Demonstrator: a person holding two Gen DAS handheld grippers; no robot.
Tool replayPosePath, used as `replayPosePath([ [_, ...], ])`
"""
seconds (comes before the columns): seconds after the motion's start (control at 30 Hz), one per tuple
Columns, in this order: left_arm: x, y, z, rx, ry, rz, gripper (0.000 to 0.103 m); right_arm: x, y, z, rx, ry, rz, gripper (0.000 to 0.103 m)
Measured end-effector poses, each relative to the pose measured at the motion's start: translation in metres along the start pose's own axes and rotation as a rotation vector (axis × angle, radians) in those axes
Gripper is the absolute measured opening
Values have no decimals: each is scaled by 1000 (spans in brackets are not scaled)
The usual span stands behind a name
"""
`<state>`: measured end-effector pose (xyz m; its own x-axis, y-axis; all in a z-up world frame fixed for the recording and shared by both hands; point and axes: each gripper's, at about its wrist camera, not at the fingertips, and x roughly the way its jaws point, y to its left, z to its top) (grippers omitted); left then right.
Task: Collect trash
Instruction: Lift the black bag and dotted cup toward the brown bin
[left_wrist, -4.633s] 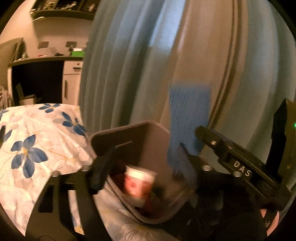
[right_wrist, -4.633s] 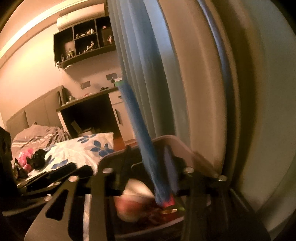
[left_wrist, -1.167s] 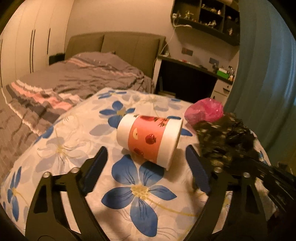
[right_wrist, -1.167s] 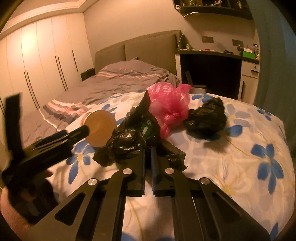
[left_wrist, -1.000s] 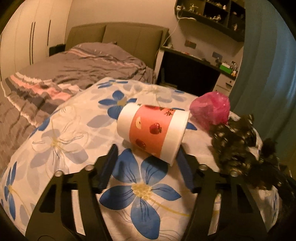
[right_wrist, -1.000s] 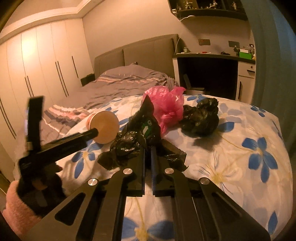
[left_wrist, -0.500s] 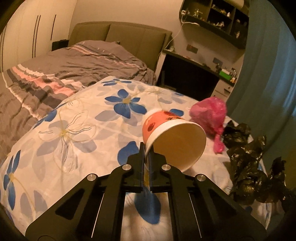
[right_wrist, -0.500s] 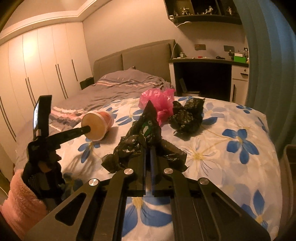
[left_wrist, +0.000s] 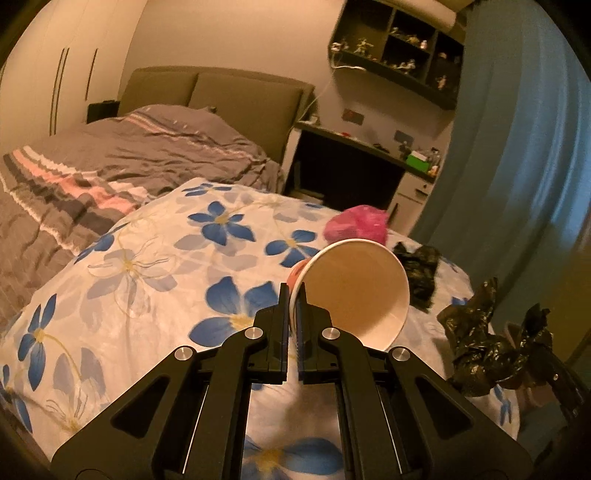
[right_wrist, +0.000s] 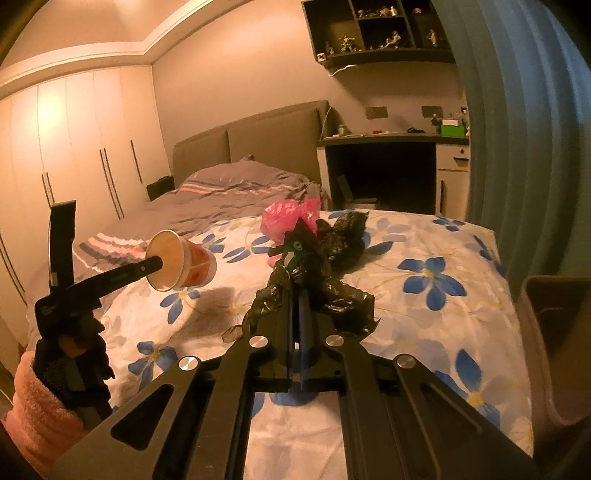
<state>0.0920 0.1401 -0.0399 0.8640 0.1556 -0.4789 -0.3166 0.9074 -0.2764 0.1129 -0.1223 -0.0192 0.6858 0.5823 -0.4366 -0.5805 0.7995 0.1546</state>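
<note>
left gripper (left_wrist: 291, 295): pinches cup (left_wrist: 354, 291) rim | right gripper (right_wrist: 295, 291): apparently clamps black bag (right_wrist: 314, 280)

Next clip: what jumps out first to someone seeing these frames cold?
The paper cup, pinched by its rim in the left gripper and held off the floral quilt. Next, the crumpled black bag clamped in the right gripper. Behind them, a pink bag and another black bag lie on the quilt.

Tilted paper cup (left_wrist: 354, 288), crumpled black bag (right_wrist: 314, 284) aloft; pink bag (right_wrist: 288, 216), black bag (right_wrist: 345, 230) on bedspread.
</note>
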Motion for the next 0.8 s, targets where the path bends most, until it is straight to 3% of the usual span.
replayPosePath([
  [0.8, -25, -121, -21, 207, -12, -186, 2, -86, -61, -9, 112, -141, -165, 3],
])
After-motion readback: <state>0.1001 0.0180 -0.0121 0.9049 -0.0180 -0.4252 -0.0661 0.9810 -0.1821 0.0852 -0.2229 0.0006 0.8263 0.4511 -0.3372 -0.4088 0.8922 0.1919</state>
